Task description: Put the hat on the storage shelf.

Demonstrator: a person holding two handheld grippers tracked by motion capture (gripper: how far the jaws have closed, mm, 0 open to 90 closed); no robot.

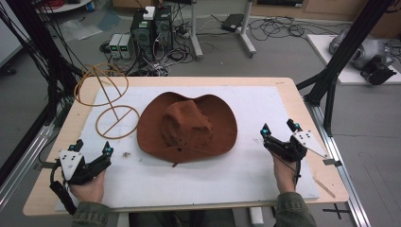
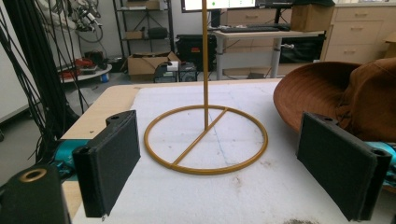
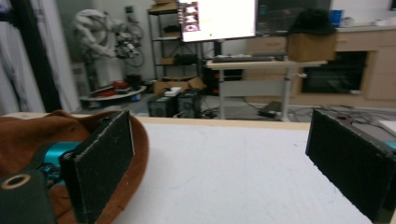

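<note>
1. Black jaws of the left gripper (image 1: 92,150) are standing wide apart, released, holding and touching nothing; in the left gripper view the gap between them is framing the ring base of the wire hat stand (image 2: 206,139).
2. Resting at the near left of the white foam mat (image 1: 265,101), the left gripper is pointing forward and slightly inward, gripped from below by the person's left hand (image 1: 88,188), whose sleeve is entering from the bottom edge.
3. Jaws of the right gripper (image 1: 280,128) are likewise spread wide, empty and in contact with nothing; the right gripper view is showing bare mat between them.
4. The right gripper is sitting at the near right of the mat, pointing forward, carried by the right hand (image 1: 283,174) with the forearm coming up from the bottom edge.
5. The brown felt cowboy hat (image 1: 187,126) is lying crown up, its crown dented, in the middle of the mat, between the two grippers and apart from both.
6. In the right gripper view the hat's brim (image 3: 70,128) is appearing just behind that gripper's left-hand jaw; contact cannot be confirmed.
7. The hat stand is standing upright at the far left of the mat, its base ring just beside the hat's brim and ahead of the left gripper.
8. The mat is lying on a light wooden table (image 1: 293,90).
</note>
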